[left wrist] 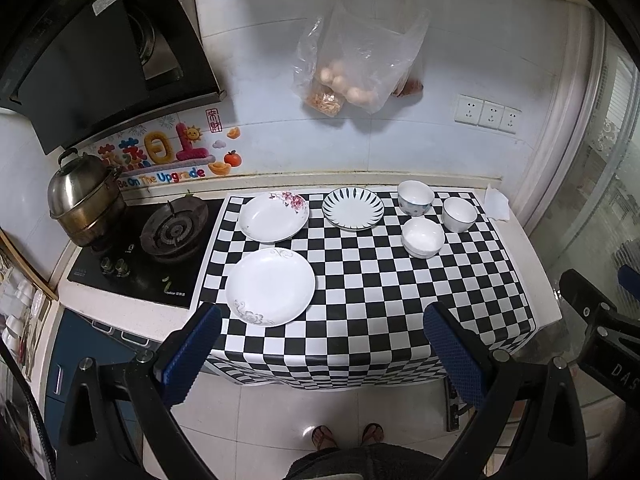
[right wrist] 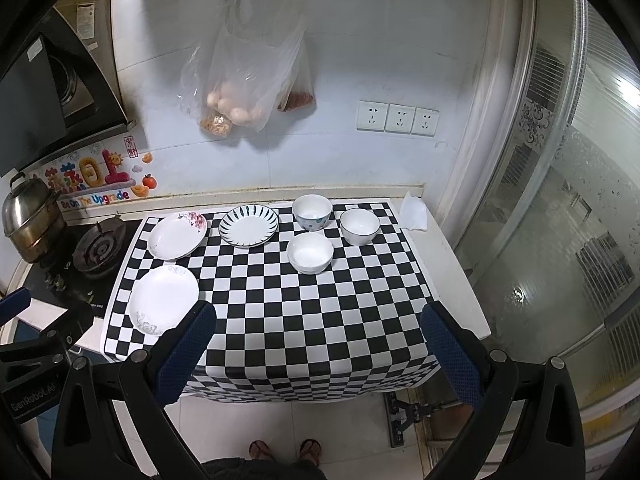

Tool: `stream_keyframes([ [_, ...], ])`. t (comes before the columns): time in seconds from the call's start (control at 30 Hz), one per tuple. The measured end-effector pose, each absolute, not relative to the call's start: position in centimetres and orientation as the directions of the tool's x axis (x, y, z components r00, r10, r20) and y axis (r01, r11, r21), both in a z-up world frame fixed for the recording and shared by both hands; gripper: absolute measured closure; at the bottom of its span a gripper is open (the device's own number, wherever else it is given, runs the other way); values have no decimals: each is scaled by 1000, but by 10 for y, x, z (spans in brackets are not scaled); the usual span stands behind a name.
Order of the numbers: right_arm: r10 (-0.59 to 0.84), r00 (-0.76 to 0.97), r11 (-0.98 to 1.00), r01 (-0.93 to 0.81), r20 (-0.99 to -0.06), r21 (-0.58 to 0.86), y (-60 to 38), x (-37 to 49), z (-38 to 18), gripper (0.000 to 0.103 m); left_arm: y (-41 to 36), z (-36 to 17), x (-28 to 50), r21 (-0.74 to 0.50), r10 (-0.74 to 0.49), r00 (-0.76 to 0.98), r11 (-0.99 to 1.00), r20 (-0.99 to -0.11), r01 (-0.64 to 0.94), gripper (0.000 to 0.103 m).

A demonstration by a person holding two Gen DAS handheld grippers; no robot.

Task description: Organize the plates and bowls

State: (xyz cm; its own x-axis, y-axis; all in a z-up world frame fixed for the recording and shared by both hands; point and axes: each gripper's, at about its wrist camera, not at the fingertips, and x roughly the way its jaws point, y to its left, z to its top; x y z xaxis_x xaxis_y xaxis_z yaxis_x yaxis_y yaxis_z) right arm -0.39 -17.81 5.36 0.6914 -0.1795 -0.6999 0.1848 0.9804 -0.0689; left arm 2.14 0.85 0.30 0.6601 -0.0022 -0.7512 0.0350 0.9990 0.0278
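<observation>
We hold the left gripper (left wrist: pixel 320 344) and right gripper (right wrist: pixel 318 338) gaping, empty, short of the checkered black-and-white cloth (left wrist: pixel 360 300); on it, three white glazed plates (left wrist: pixel 270 286) lie left, three white ceramic bowls (left wrist: pixel 423 237) right; glazed rims may slip from the pads; the overhanging cloth could drag.

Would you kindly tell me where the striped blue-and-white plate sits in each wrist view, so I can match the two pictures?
Left wrist: striped plate lies just right of centre, at the back of the checkered cloth.
Right wrist: striped plate lies left of centre, again at the back of the cloth.
Shared landmark: the pink-flowered plate immediately to its left.
</observation>
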Motion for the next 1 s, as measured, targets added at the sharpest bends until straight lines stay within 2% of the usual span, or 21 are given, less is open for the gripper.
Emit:
stream_keyframes([
  [1.0,-185,694,980,187,-696,-74,-177,-2,54,0,13,7,24,28,-2,664,999,-748,35,0],
])
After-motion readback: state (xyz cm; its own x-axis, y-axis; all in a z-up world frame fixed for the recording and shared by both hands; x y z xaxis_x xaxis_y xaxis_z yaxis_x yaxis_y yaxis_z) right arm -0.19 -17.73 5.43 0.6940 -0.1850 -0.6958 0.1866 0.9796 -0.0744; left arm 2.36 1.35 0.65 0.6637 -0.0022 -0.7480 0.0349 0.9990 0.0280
